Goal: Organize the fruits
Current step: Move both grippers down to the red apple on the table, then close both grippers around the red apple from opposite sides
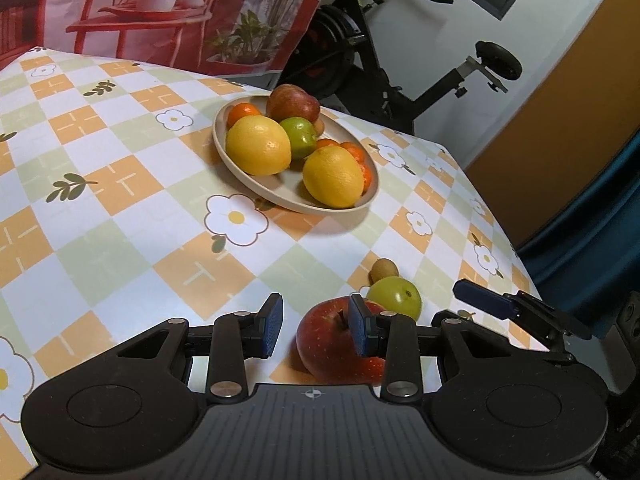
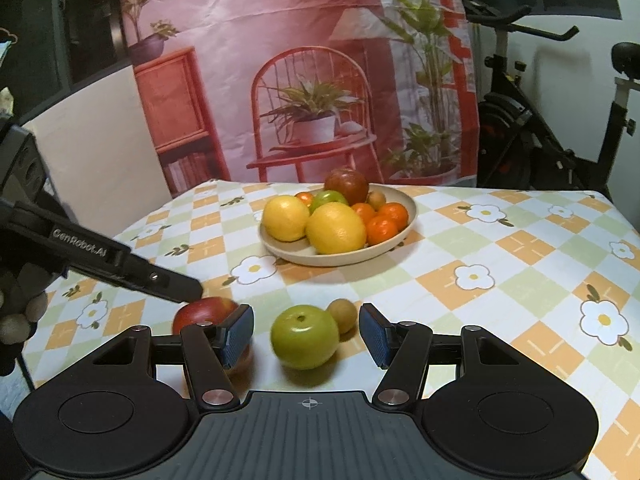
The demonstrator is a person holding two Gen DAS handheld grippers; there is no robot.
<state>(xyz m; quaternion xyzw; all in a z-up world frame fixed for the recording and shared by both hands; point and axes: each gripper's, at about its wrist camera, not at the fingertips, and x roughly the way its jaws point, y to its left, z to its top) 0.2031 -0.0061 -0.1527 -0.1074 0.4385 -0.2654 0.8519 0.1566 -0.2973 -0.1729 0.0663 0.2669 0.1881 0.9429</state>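
In the left wrist view, a red apple [image 1: 332, 340] is lying on the checked worktop [image 1: 120, 220] close under the camera, its stem dimple facing up, with a green apple [image 1: 396, 296] just beside it and a small brown kiwi [image 1: 384, 270] touching the green one from behind. The left hand-held gripper [image 1: 316, 328] is standing wide open and holding nothing; its right finger is showing in front of the red apple's top, though whether it is touching cannot be told. Farther back a beige plate [image 1: 240, 168] is carrying two yellow lemons, one red apple, one green apple and several small oranges, partly hidden. The right hand-held gripper [image 1: 486, 300] is showing at the right edge. In the right wrist view, the green apple [image 2: 304, 342] is sitting between the fingers of the right hand-held gripper [image 2: 306, 336], which is spread wide and gripping nothing, with clear gaps on both sides. The kiwi [image 2: 343, 315] is resting against the green apple's far right, and the red apple [image 2: 204, 312] is lying to the left, half covered by the left finger. The plate [image 2: 408, 204] here is showing two lemons, four small oranges, one green apple, one red apple and one kiwi.
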